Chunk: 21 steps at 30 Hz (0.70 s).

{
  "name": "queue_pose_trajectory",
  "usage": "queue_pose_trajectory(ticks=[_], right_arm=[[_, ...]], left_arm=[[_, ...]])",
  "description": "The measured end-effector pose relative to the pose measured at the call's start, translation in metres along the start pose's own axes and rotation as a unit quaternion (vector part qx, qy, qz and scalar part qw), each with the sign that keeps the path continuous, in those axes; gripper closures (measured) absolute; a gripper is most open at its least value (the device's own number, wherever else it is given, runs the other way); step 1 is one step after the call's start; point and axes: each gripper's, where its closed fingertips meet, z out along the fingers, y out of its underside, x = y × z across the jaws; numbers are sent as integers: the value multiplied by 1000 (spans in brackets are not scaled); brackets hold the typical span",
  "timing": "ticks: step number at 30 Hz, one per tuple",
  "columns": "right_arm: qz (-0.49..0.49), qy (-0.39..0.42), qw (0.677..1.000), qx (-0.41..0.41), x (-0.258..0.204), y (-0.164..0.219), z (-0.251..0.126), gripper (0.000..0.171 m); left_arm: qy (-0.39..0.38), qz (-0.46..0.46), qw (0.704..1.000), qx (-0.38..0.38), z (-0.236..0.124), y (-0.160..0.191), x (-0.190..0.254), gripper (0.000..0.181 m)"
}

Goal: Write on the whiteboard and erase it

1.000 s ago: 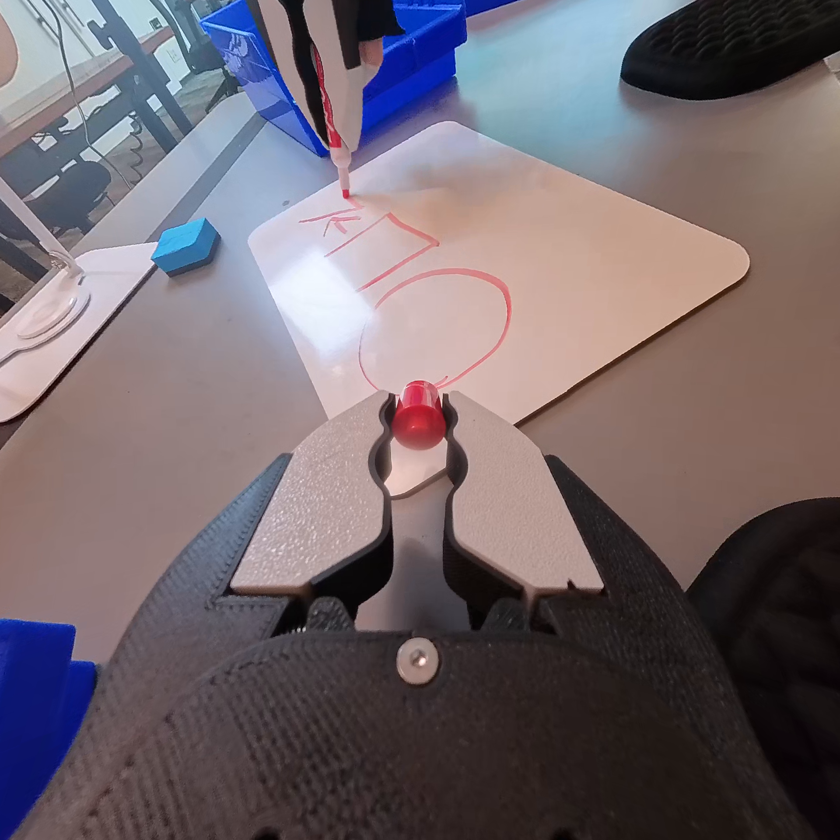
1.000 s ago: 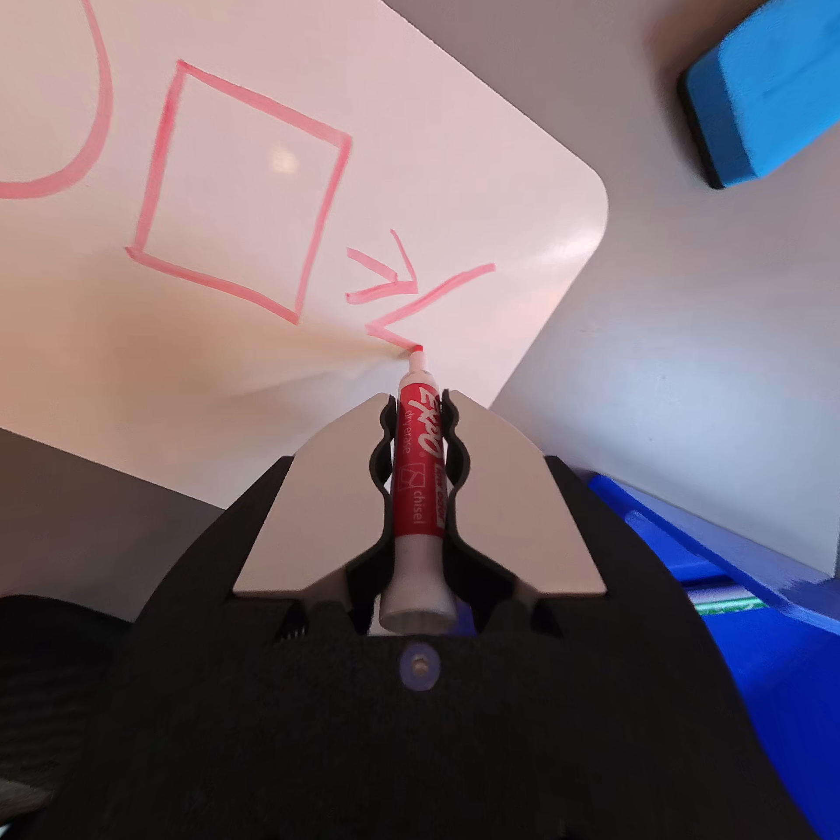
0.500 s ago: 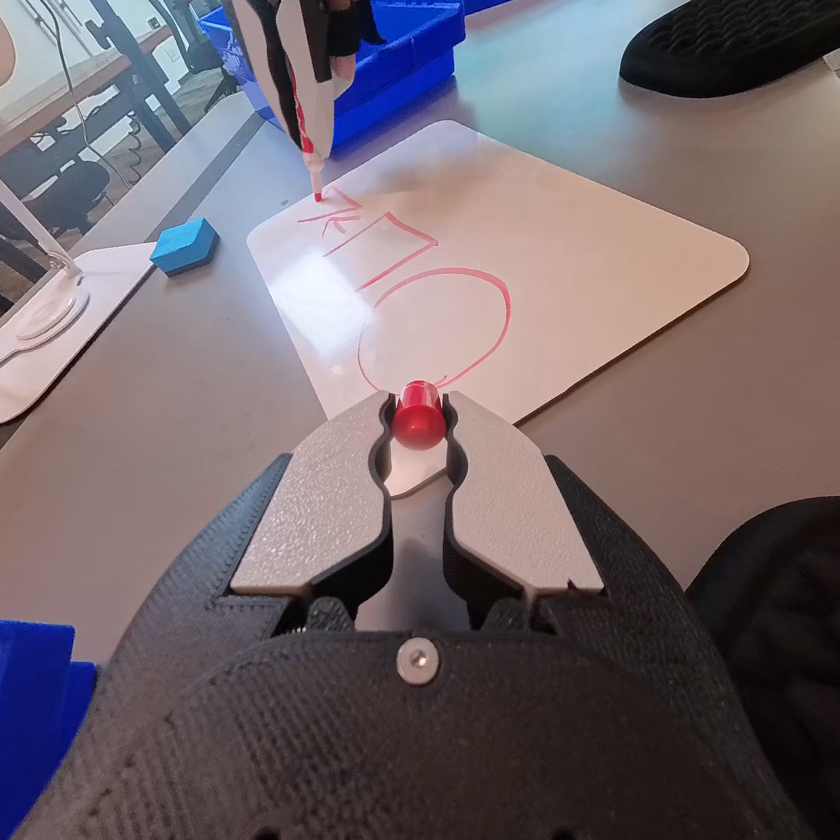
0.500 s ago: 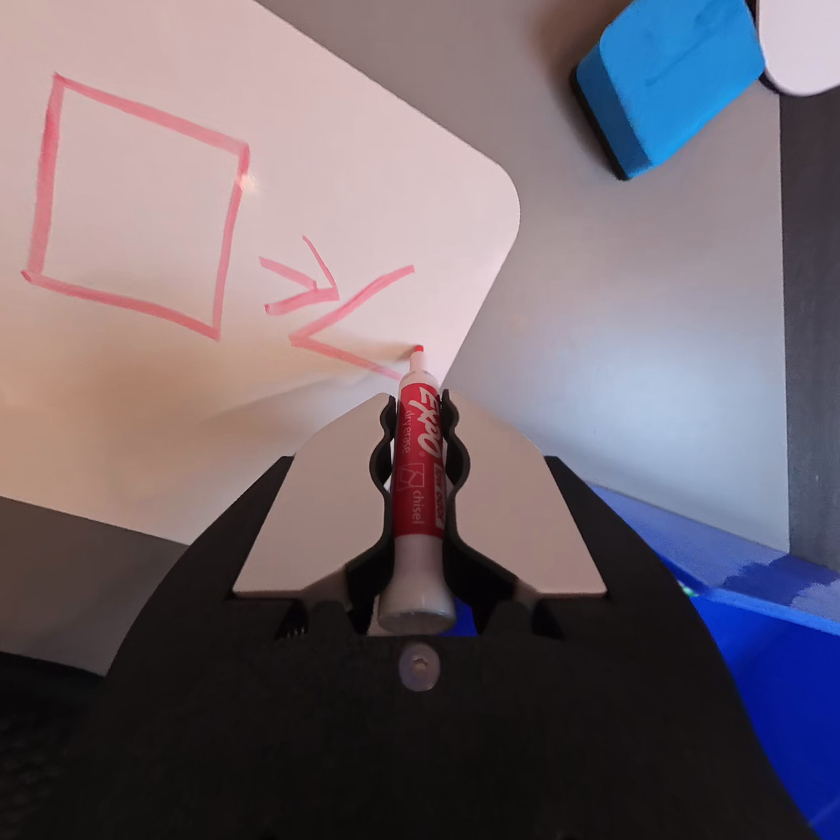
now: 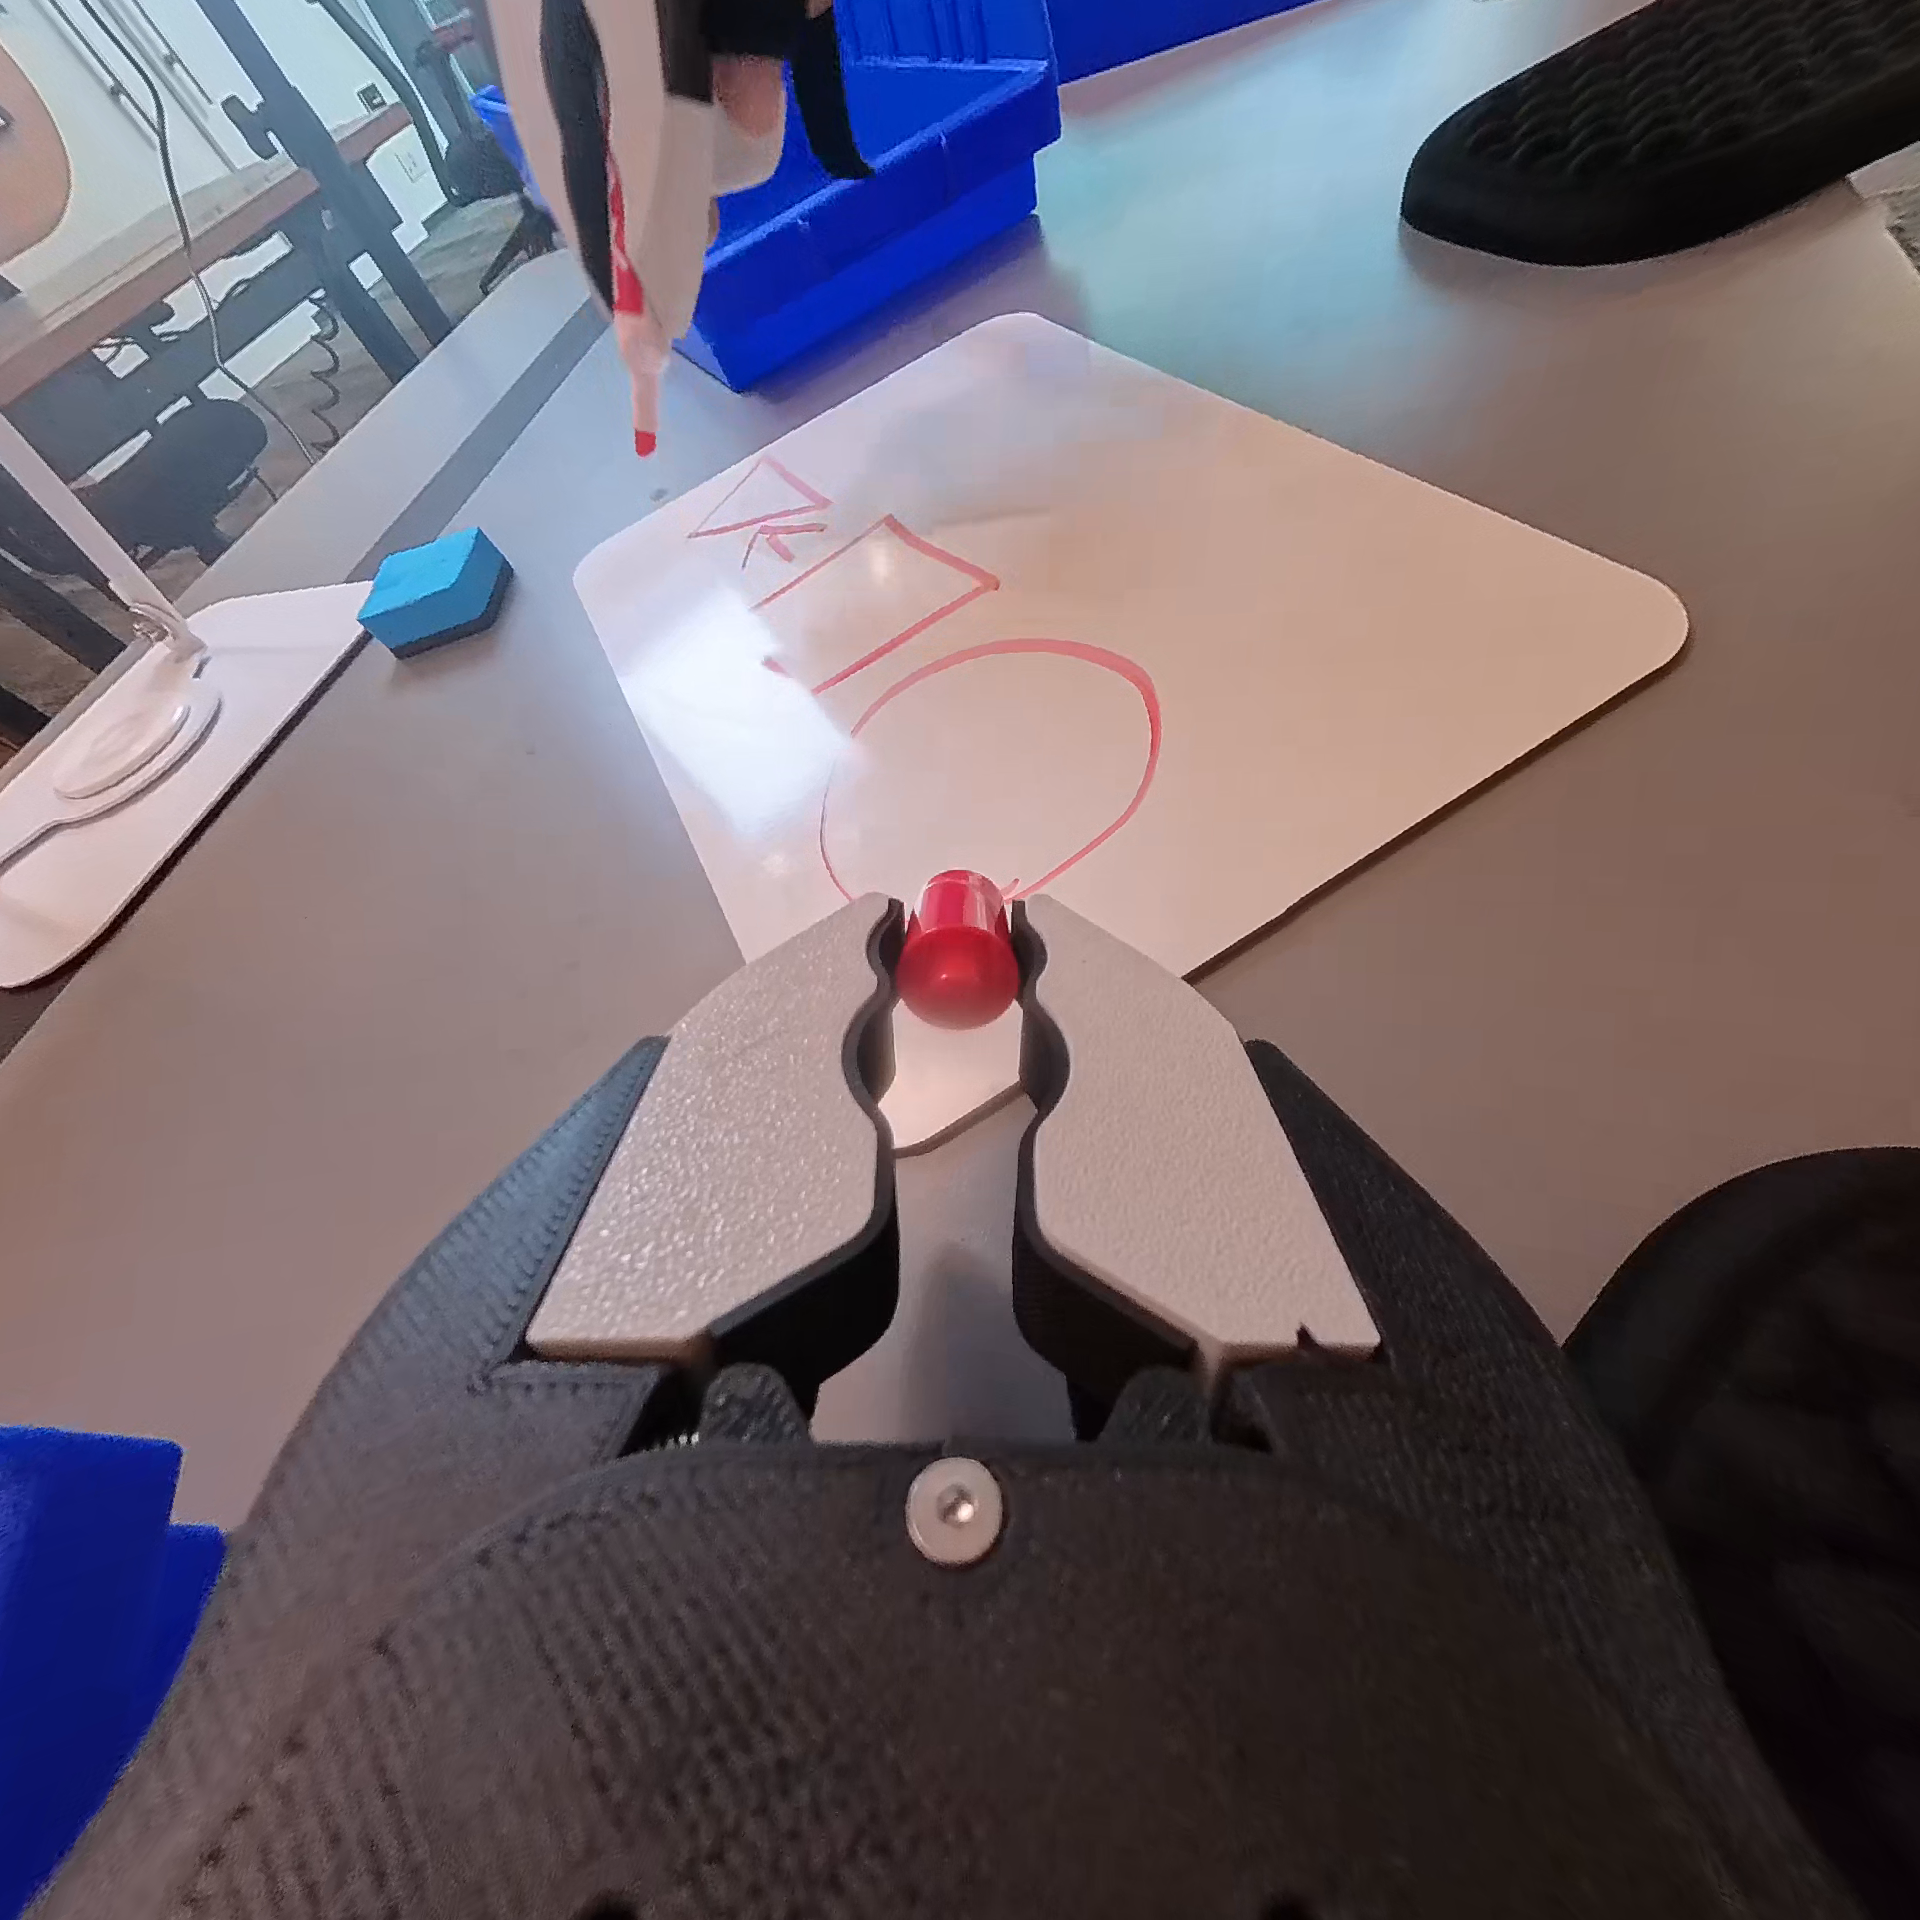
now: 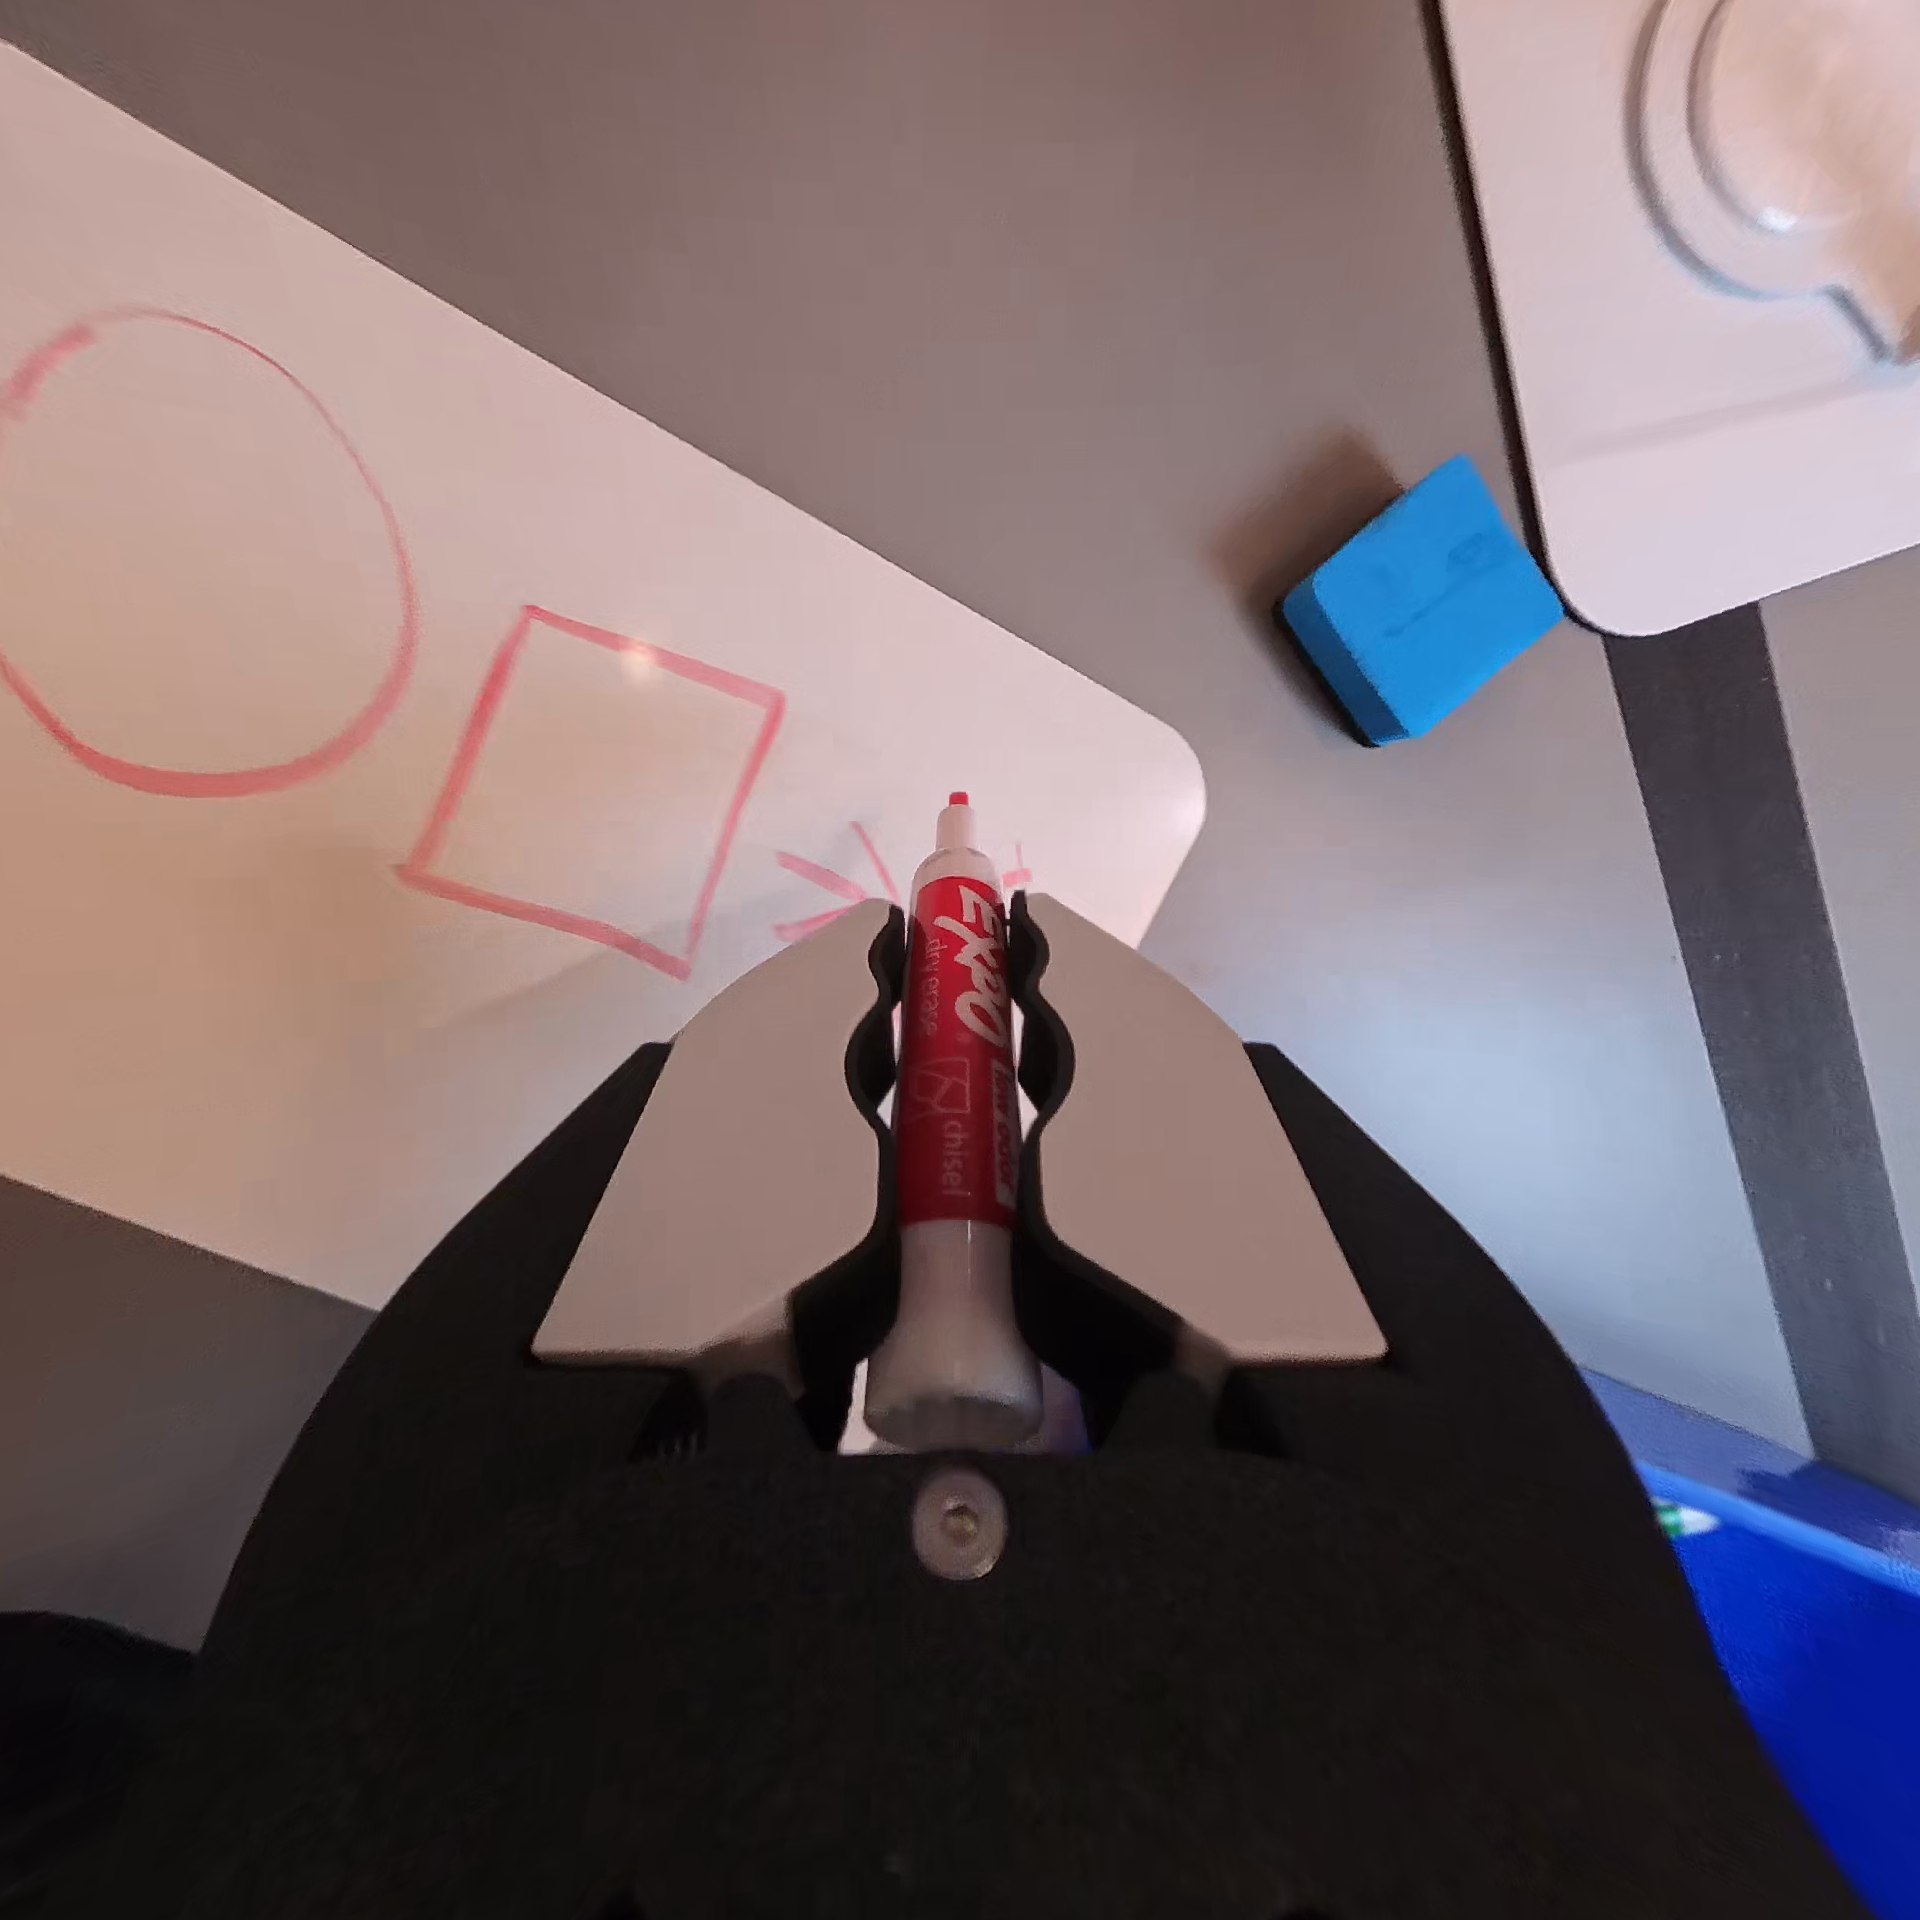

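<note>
- The left gripper (image 5: 956, 920) sits low and close, its two grey fingers (image 5: 764, 1122) squeezed on the red marker cap (image 5: 954, 951). It points flat across the near corner of the whiteboard (image 5: 1351, 665).
- The whiteboard lies flat on the grey table (image 5: 364, 987). It has a red circle (image 5: 992, 764) nearest, then a red square (image 5: 878, 603), then a triangle (image 5: 758, 504) with small marks at the far corner.
- The right gripper (image 6: 956, 914) points down from above, its fingers tight around the red dry-erase marker (image 6: 954, 1049). The marker tip (image 5: 645, 442) hangs in the air just past the far corner, not touching the board.
- I think the writing part is done or nearly done.
- Next the cap likely goes back on, so the tip and the cap must line up straight.
- Then comes the blue eraser (image 5: 436, 592). It rests on the table near the board's far corner, beside a white lamp base (image 5: 145, 748).
- A blue bin (image 5: 894, 239) sits farther back.
</note>
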Motion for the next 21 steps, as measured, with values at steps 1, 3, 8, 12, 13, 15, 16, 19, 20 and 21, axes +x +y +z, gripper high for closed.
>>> queue_pose_trajectory(ticks=[1, 3, 8, 12, 13, 15, 16, 19, 20, 21], right_arm=[[0, -3, 1000, 17, -8, -2, -6, 152], [-4, -5, 999, 39, -25, 0, -15, 152], [-8, -22, 997, 76, -68, 9, -27, 152], [-14, -47, 988, 146, -110, -2, -37, 152], [-16, -57, 983, 177, -123, -10, -40, 152], [-17, -83, 963, 254, -150, -31, -46, 152], [-18, -95, 952, 292, -163, -42, -49, 152], [-21, -127, 918, 376, -195, -69, -52, 153], [-18, -140, 909, 392, -203, -75, -51, 152], [-13, -155, 901, 405, -210, -81, -49, 152]], left_arm=[[1, -1, 1000, 0, 0, 0, 0, 162], [1, -3, 1000, 0, 1, 1, 0, 162], [-2, 0, 1000, 2, 1, -1, 1, 162], [2, 6, 1000, 19, 0, -9, 7, 162], [5, 6, 1000, 28, -1, -13, 9, 162], [9, 8, 999, 52, -2, -22, 13, 162], [9, 8, 998, 65, -3, -27, 15, 162], [10, 11, 994, 106, -7, -43, 22, 162], [9, 17, 993, 119, -9, -48, 25, 162], [8, 25, 991, 133, -11, -54, 27, 162]])
